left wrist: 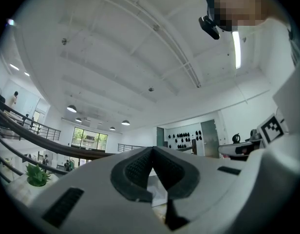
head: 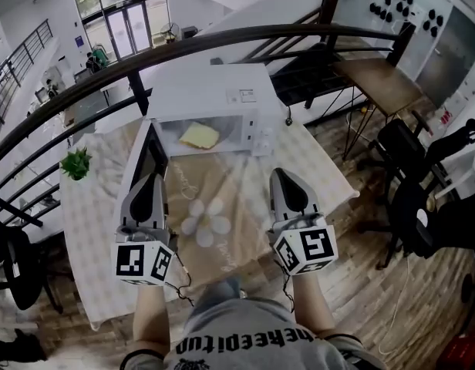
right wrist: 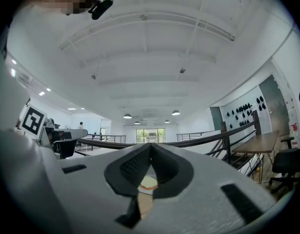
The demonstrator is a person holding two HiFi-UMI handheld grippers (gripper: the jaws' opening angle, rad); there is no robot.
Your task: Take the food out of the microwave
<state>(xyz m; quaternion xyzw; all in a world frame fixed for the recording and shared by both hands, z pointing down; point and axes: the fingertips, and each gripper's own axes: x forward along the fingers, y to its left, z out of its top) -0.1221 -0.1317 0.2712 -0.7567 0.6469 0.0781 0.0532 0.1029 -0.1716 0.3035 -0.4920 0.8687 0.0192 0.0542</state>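
Note:
A white microwave [head: 214, 102] stands at the far side of the table with its door [head: 145, 160] swung open to the left. Inside lies a yellow slice of food [head: 199, 136] on the white floor of the oven. My left gripper [head: 150, 178] hovers over the table just in front of the open door, jaws shut and empty. My right gripper [head: 282, 173] is level with it, below the microwave's control panel, and its jaws are shut with nothing between them. In the right gripper view the food [right wrist: 149, 182] shows just past the closed fingertips.
The table carries a beige cloth [head: 214, 206] with a white flower print. A small green plant [head: 76, 163] stands at the table's left edge. A dark railing [head: 222, 41] curves behind the microwave. Black chairs [head: 411, 168] stand on the wooden floor to the right.

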